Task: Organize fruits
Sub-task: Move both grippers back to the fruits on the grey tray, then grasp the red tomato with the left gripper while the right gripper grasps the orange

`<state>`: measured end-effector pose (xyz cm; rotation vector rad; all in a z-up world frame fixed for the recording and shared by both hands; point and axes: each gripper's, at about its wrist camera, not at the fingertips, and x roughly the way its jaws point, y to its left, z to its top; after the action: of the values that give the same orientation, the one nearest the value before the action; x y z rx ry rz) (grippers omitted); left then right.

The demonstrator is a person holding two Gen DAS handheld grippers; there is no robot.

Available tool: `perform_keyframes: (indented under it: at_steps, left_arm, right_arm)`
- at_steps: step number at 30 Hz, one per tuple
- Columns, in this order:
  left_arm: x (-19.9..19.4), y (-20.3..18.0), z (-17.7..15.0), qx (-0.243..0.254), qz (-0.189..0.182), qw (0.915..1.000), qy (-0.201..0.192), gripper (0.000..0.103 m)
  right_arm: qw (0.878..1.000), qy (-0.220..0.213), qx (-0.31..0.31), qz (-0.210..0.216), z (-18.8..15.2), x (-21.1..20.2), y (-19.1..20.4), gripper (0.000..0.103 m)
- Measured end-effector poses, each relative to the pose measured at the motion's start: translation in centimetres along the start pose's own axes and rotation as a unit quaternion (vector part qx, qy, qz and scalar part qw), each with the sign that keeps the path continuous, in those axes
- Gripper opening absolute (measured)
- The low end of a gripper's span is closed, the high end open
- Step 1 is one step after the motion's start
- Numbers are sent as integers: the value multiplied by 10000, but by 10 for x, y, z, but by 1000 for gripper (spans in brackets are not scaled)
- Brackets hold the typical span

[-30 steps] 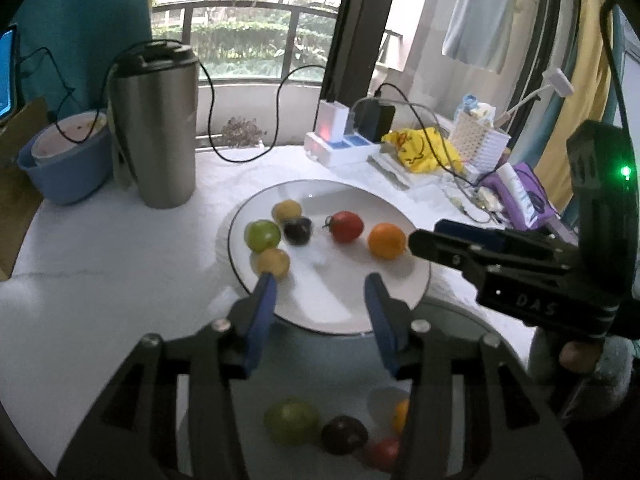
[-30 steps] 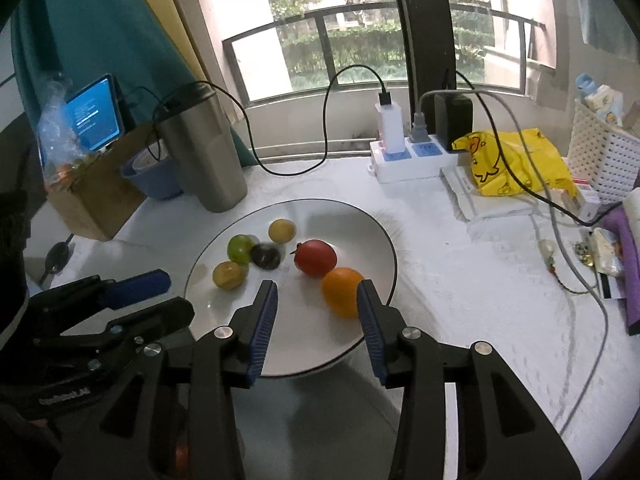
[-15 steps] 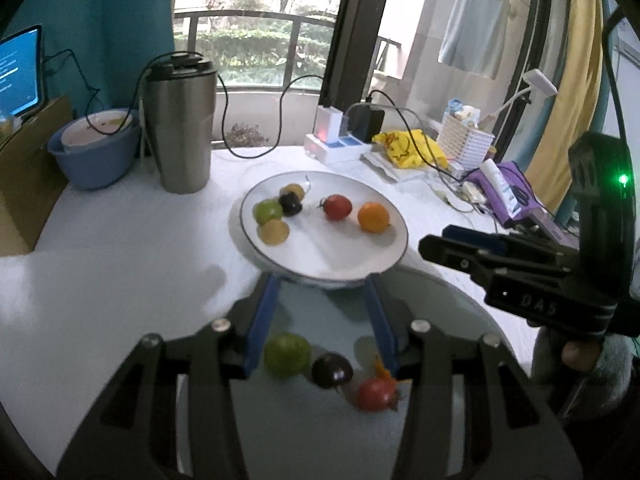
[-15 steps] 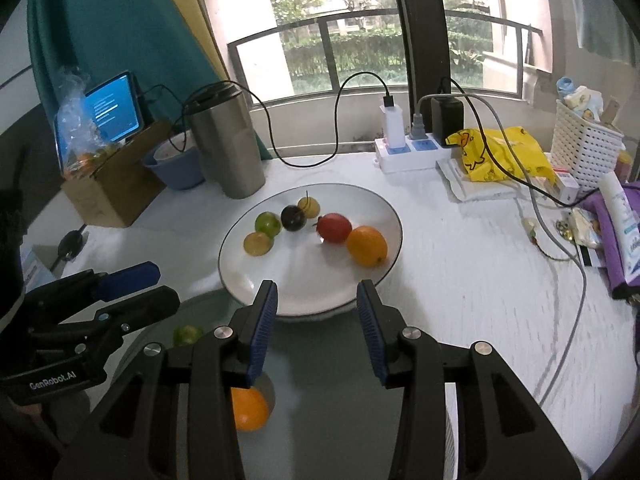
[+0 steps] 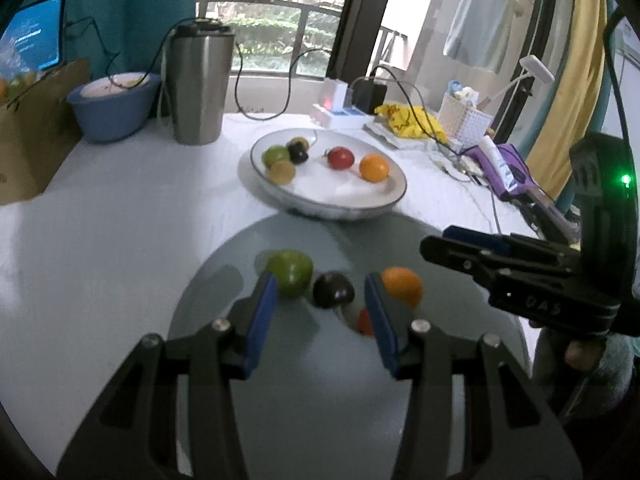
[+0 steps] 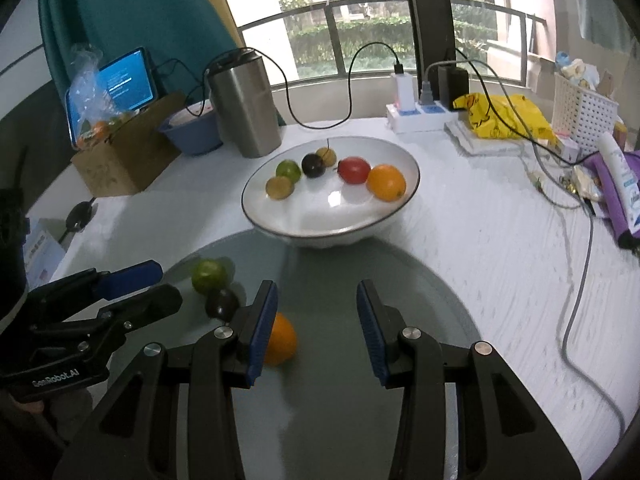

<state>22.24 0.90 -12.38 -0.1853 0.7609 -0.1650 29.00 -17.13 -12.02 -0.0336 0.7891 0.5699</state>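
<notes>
A white bowl [image 5: 394, 194] [image 6: 256, 216] holds several fruits: a green one [image 6: 289, 170], a dark one [image 6: 313, 165], a red one [image 6: 353, 169], an orange [image 6: 386, 182] and yellow-brown ones. On the grey glass disc [image 6: 340, 280] in front lie a green fruit [image 5: 290, 272] [image 6: 208, 276], a dark fruit [image 5: 333, 290] [image 6: 221, 303], an orange [image 5: 403, 286] [image 6: 280, 338] and a red fruit [image 5: 363, 322]. My left gripper [image 5: 320, 308] is open above the dark fruit. My right gripper [image 6: 316, 312] is open and empty, right of the orange.
A steel flask [image 6: 244, 108], a blue bowl [image 6: 194, 132], a cardboard box [image 6: 124, 164] and a tablet [image 6: 120, 84] stand at the back left. A power strip [image 6: 416, 114], cables, a yellow bag [image 6: 504, 116], a white basket [image 6: 584, 108] and a purple pouch [image 6: 612, 196] crowd the right.
Both grippers have pulled back from the white bowl toward the near edge. The fruits on the grey disc now lie at the fingertips. Both stay open.
</notes>
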Motion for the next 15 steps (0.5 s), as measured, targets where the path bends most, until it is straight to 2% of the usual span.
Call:
perform_keyframes:
  at_steps: [15]
  left_arm:
    - [-4,1,-24,-60,-80,9999,127,47]
  right_arm:
    - [9992,290,-86,265,-18,20,19,44]
